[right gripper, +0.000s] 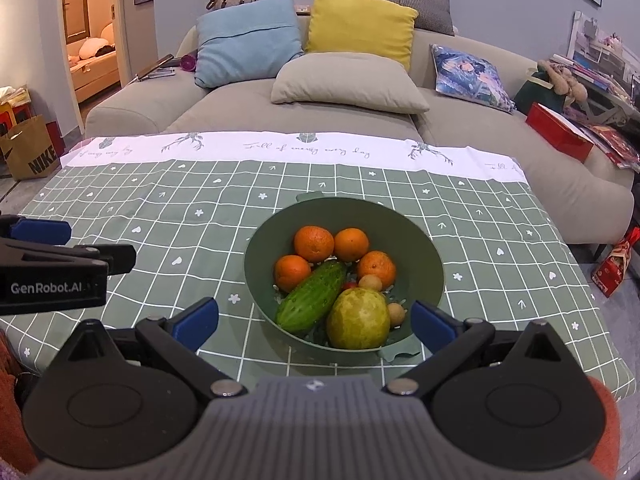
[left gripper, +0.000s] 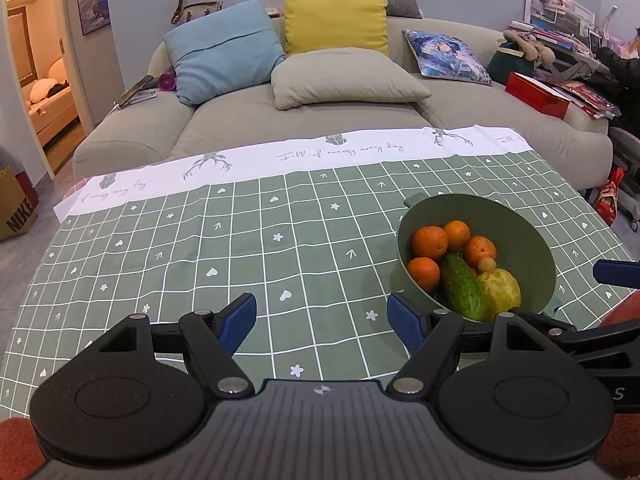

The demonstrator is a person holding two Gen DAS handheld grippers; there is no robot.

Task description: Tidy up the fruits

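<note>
A green bowl point(right gripper: 424, 248) stands on the checked tablecloth. It holds several oranges point(right gripper: 314, 243), a cucumber point(right gripper: 312, 296), a yellow-green round fruit point(right gripper: 358, 318) and small brown fruits point(right gripper: 370, 282). My right gripper point(right gripper: 316, 322) is open and empty, its fingers either side of the bowl's near rim. My left gripper point(left gripper: 322, 322) is open and empty over bare cloth, left of the bowl point(left gripper: 532, 240); it also shows in the right wrist view point(right gripper: 40, 232). The cucumber point(left gripper: 462, 286) and oranges point(left gripper: 430, 242) show in the left wrist view.
The table with the green checked cloth point(right gripper: 160, 216) stands before a beige sofa point(right gripper: 320, 120) with several cushions. A red box point(right gripper: 558, 132) and clutter lie on the sofa's right. A paper Nike bag point(right gripper: 32, 152) stands on the floor at left.
</note>
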